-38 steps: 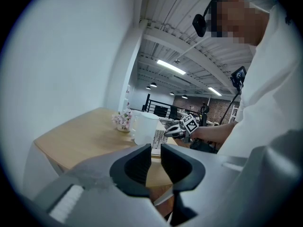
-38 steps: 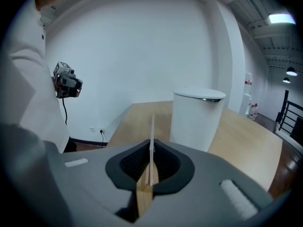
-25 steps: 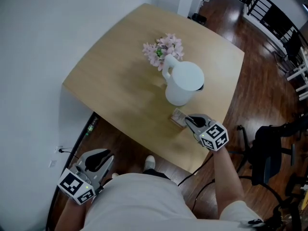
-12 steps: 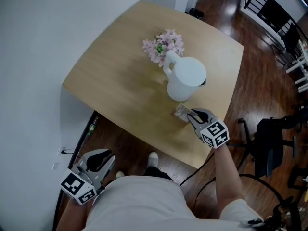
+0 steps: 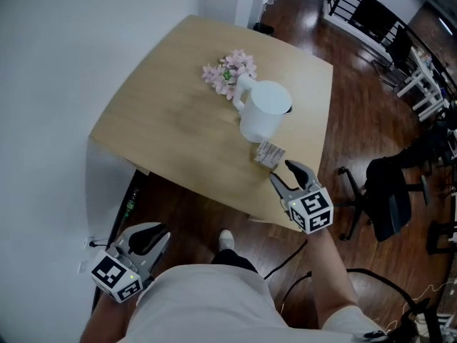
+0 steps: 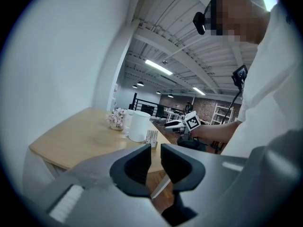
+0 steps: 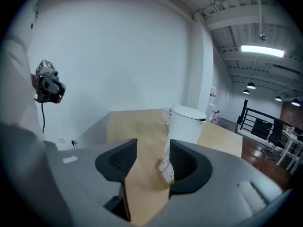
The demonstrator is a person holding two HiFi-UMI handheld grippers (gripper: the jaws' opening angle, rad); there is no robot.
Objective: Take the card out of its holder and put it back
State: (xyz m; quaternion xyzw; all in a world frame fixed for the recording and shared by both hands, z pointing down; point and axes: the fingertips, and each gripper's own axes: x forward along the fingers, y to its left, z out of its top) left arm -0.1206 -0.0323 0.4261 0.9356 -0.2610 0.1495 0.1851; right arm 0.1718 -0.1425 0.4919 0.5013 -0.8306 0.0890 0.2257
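A white patterned card stands in its small holder (image 5: pixel 270 154) on the wooden table (image 5: pixel 164 127), just in front of the white jug (image 5: pixel 263 118). My right gripper (image 5: pixel 281 171) hovers a short way back from the holder, near the table's front edge. Its jaws are opening and nothing is between them. In the right gripper view the card and holder (image 7: pixel 165 164) stand ahead of the right gripper (image 7: pixel 153 150), beside the jug (image 7: pixel 187 124). My left gripper (image 5: pixel 151 234) hangs low at the left, below the table level, shut and holding nothing.
Pink flowers (image 5: pixel 227 71) sit behind the jug. A black office chair (image 5: pixel 385 191) stands on the dark wood floor to the right of the table. A white wall runs along the left side. Black railings (image 5: pixel 364 9) stand at the far right.
The right gripper has let go of the card, opened its jaws and drawn back toward the table's front edge. The card stays in the holder. The left gripper has not moved.
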